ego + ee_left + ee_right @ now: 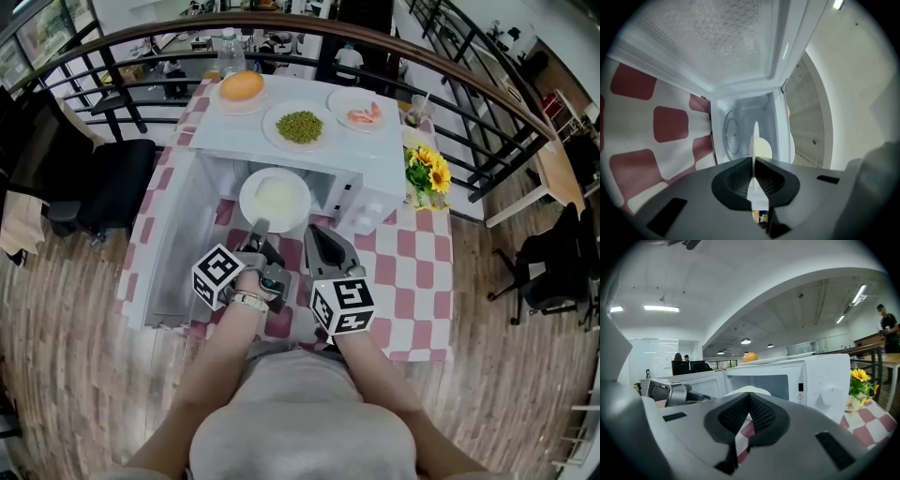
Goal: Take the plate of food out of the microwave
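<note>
The microwave [375, 197] is white, and so is the plate [275, 199], with pale cream food on it. The tablecloth [412, 272] is checked in dark red and white. The round food [241, 86] is orange, the peas [299, 127] are green and the small pieces [364, 114] pink, each on white. The sunflowers [427, 171] are yellow with green leaves. The left gripper [258, 230] and the right gripper [316, 239] are dark grey, with cubes of black-and-white square markers. The floor [75, 356] is brown wood in a herringbone pattern.

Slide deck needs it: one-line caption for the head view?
Left gripper clamps the rim of the plate of food at the mouth of the open microwave; right gripper hangs shut beside it.
</note>
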The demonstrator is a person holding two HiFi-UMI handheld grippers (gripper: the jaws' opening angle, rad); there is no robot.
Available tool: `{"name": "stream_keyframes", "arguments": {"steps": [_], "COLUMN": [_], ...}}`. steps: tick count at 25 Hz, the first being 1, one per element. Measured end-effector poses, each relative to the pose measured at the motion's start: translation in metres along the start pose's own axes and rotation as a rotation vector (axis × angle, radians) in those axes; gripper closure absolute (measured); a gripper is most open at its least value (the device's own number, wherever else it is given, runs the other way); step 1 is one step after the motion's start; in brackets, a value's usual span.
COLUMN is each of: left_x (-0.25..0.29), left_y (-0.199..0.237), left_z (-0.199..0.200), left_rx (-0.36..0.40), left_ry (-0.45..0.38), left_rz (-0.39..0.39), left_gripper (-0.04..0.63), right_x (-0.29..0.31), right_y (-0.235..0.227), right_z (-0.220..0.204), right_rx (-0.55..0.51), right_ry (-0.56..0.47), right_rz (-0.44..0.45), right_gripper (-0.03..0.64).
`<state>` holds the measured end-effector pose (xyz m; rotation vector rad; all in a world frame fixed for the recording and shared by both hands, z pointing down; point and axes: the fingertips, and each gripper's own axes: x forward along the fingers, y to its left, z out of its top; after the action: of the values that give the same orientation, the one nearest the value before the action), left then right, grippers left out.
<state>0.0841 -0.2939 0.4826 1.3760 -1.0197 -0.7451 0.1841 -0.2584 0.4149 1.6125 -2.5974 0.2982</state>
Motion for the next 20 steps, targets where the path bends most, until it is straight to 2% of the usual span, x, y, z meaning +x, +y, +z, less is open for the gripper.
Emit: {"name": "stream_keyframes", "arguments": {"steps": [10, 20], "left_x": [-0.023, -0.028], "left_y": [-0.012, -0.023], "left_z": [-0.005, -0.007], "left_rx": [-0.010, 0.011], "left_ry": [-0.017, -0.010], "left_rz": [-0.037, -0.049], "left_gripper": [0.580, 0.580], "right_x": [-0.001, -0.010], "right_y": [0.004, -0.002], "right_z": [0.002, 0.006], "right_rx": [-0.056, -0.076], "right_ry": [-0.001, -0.022], "right_rz": [0.005, -0.039], "right_gripper": [0.592, 0.592]}}
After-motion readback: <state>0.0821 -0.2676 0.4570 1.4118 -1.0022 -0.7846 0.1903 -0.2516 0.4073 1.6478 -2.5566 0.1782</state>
